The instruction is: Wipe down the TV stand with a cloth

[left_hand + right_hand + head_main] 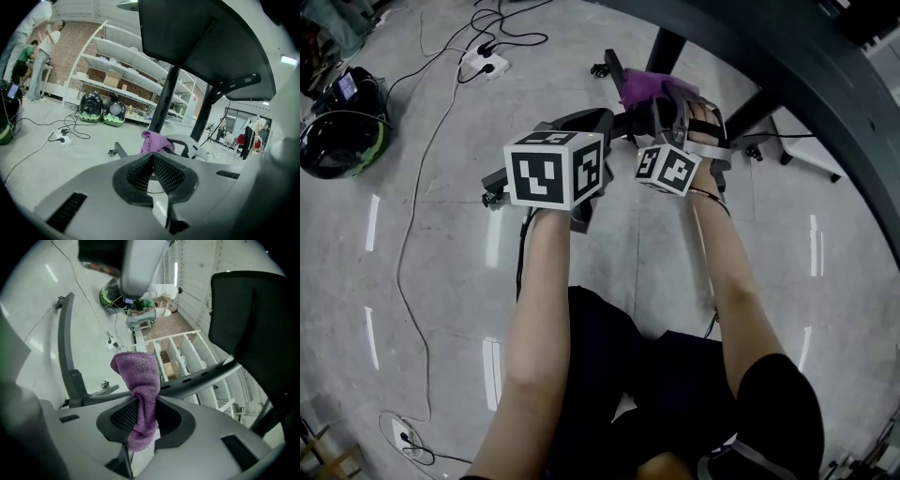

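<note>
1. Pinching purple cloth w/ right hand-held gripper, near stand leg; contact unclear.
2. Left hand-held gripper: pressed together, empty.
3. Risk: may slip from pinch if rubbed hard; may snag on caster.

Bright, even indoor light; glare streaks the floor; fisheye-bent edges.

cloth between right tongs, left tongs alongside

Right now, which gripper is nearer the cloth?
Right. The right gripper is clamped on the cloth; the left gripper, shut and empty, sits apart, to its left.
</note>
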Tool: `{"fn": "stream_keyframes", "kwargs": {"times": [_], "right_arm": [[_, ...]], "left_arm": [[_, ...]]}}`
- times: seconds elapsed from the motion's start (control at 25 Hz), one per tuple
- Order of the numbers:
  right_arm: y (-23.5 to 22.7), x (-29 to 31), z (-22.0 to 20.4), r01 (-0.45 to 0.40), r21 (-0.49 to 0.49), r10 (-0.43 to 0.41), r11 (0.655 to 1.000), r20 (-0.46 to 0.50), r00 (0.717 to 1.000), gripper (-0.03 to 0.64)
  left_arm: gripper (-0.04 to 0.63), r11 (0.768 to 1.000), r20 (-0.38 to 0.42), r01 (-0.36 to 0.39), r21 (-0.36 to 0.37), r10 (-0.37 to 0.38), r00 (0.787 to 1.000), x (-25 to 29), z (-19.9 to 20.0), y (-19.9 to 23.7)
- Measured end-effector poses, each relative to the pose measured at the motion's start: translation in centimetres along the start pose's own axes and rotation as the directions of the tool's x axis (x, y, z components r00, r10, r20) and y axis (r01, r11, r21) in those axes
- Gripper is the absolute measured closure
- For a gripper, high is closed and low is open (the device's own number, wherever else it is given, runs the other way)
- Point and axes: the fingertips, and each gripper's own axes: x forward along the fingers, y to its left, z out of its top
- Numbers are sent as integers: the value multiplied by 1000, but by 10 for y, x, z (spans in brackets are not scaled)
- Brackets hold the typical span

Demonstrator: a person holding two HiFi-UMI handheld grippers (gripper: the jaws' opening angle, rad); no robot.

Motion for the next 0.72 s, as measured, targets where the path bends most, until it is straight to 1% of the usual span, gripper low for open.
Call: {"fn": "stream_keyframes", "kwargs": {"times": [0.12,0.2,0.28,0.44,0.56,0.72], "right_arm": [[-51,-11,1,101,52,-101,994,-2,995,511],[-84,-18,2,168,81,-168,983,-6,986,511],[-113,-24,4,233,102,-233,967,-8,972,511],[-158,-34,4,350,129,-351,928,-14,936,511],[-172,-31,1,384,114,-385,916,-17,923,511],[-169,-16,-3,364,82,-365,928,-9,931,511]], "left_arm": [[588,1000,1,20,1,-20,1000,4,0,-13],[588,999,-6,34,14,-34,999,6,-1,-20],[588,999,-15,41,21,-40,999,6,-2,-21],[588,999,-20,41,-3,-41,999,8,-5,-15],[588,999,-33,38,7,-38,999,10,-9,-14],[588,999,-47,49,10,-49,998,15,-13,-16]]}}
